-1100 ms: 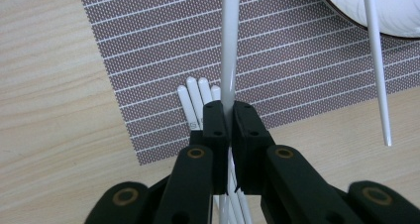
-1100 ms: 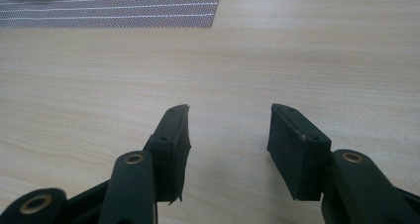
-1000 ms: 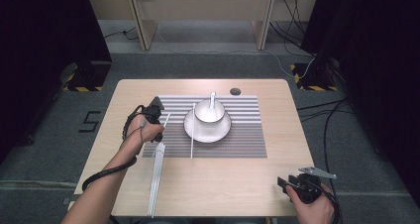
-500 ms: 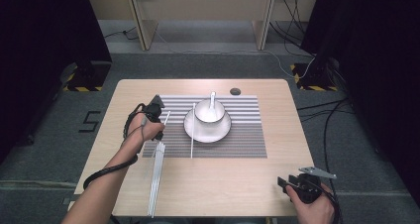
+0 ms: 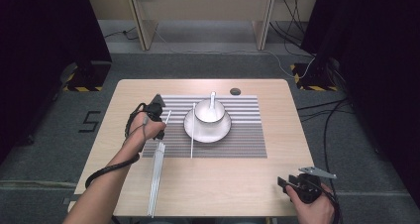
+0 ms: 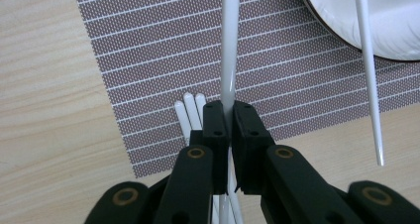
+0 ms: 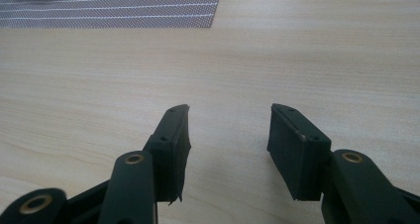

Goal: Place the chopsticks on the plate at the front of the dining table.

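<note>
Left claw (image 6: 229, 116): we see its jaws pressed together on a white chopstick (image 6: 229, 50), which runs up between them and out over the striped placemat (image 6: 148, 50); in the high view this claw (image 5: 157, 109) sits at the mat's left edge.

Gripped chopstick: we place it tilted, its far end reaching toward the plate (image 6: 346, 21), its near end hidden under the claw.

Chopstick bundle (image 6: 189, 107): we count three rounded white tips just left of the claw, lying at the mat's near-left corner; in the high view the bundle (image 5: 156, 182) stretches from that corner down across the bare table (image 5: 223, 189) toward the person.

Second chopstick (image 6: 369, 70): we find it lying across the plate's rim and onto the mat, well apart from the gripped one; the high view shows it (image 5: 192, 130) just left of the plate.

Plate and bowl: the white plate (image 5: 197, 130) rests on the mat with a bowl (image 5: 210, 112) on it, and a spoon (image 5: 213, 97) stands in the bowl.

Right claw (image 7: 229, 135): we see its jaws wide apart with nothing between them, hovering over bare wood; in the high view it (image 5: 292, 183) is at the near-right corner of the table, far from the mat.
</note>
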`<act>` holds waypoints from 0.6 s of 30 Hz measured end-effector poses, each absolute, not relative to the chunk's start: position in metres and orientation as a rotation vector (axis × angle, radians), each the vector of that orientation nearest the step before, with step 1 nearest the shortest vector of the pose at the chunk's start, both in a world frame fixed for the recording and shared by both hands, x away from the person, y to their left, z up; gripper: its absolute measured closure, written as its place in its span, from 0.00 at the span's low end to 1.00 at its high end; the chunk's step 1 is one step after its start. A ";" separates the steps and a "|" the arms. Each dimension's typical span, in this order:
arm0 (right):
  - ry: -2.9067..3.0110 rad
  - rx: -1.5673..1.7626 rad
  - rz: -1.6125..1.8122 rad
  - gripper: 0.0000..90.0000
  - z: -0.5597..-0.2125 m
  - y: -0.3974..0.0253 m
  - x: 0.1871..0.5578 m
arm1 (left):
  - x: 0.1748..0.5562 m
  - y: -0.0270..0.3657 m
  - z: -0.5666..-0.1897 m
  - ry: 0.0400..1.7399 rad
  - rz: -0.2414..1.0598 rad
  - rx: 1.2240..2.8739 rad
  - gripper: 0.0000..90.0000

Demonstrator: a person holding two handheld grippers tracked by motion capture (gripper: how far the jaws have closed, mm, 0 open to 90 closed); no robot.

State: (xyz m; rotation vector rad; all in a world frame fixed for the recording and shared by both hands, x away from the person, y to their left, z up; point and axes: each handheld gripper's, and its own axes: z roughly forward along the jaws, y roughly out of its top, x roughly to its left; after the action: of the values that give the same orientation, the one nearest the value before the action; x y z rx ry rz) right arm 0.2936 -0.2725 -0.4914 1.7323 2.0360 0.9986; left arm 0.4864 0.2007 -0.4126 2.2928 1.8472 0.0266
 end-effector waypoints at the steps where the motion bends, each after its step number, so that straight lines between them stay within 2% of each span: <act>1: 2.036 1.732 0.998 0.56 -0.491 -0.273 0.294 | 0.487 0.200 -0.413 1.848 0.025 2.289 0.95; 18: 2.035 1.731 0.999 0.56 -0.491 -0.272 0.294 | 0.491 0.196 -0.413 1.843 0.026 2.271 0.95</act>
State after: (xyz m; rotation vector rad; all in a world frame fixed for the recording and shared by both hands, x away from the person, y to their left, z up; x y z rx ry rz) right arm 0.2939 -0.2723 -0.4914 1.7308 2.0352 0.9987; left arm 0.4909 0.1960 -0.4125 2.2708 1.8429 0.0257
